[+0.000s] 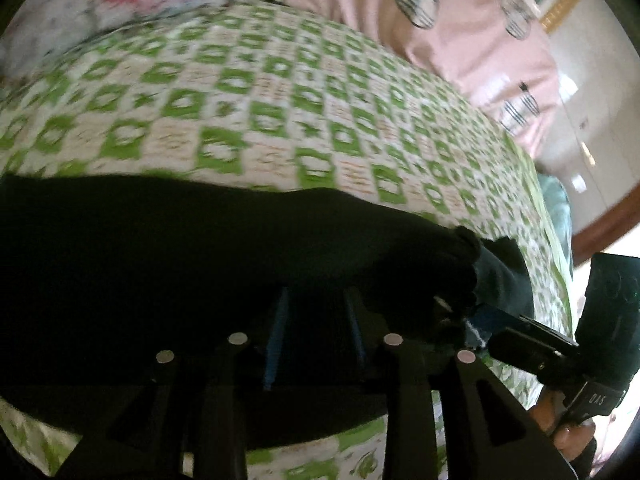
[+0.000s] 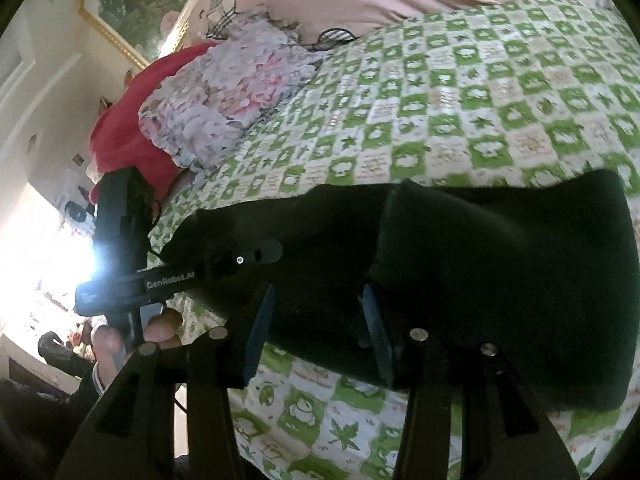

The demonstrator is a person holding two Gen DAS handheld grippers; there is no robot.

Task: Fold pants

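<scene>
The black pants (image 1: 200, 260) lie in a band across the green-and-white checked bed sheet (image 1: 280, 112). Their gathered end (image 1: 472, 264) is at the right of the left wrist view. My left gripper (image 1: 316, 332) hovers over the cloth with its blue pads (image 1: 276, 336) apart and nothing pinched. In the right wrist view the pants (image 2: 500, 280) show a folded layer whose edge (image 2: 384, 240) runs down the middle. My right gripper (image 2: 318, 330) stands open above the near hem, its pads (image 2: 260, 328) clear of the cloth. The left tool's housing (image 2: 168, 280) sits at the pants' left end.
A pink star-print duvet (image 1: 460, 32) and a floral cloth (image 2: 224, 96) on a red one (image 2: 120, 132) lie at the bed's far side. A gold-framed picture (image 2: 132, 8) hangs on the wall. A hand (image 2: 108, 344) holds the left tool. The right tool's housing (image 1: 536, 352) is near the bed's edge.
</scene>
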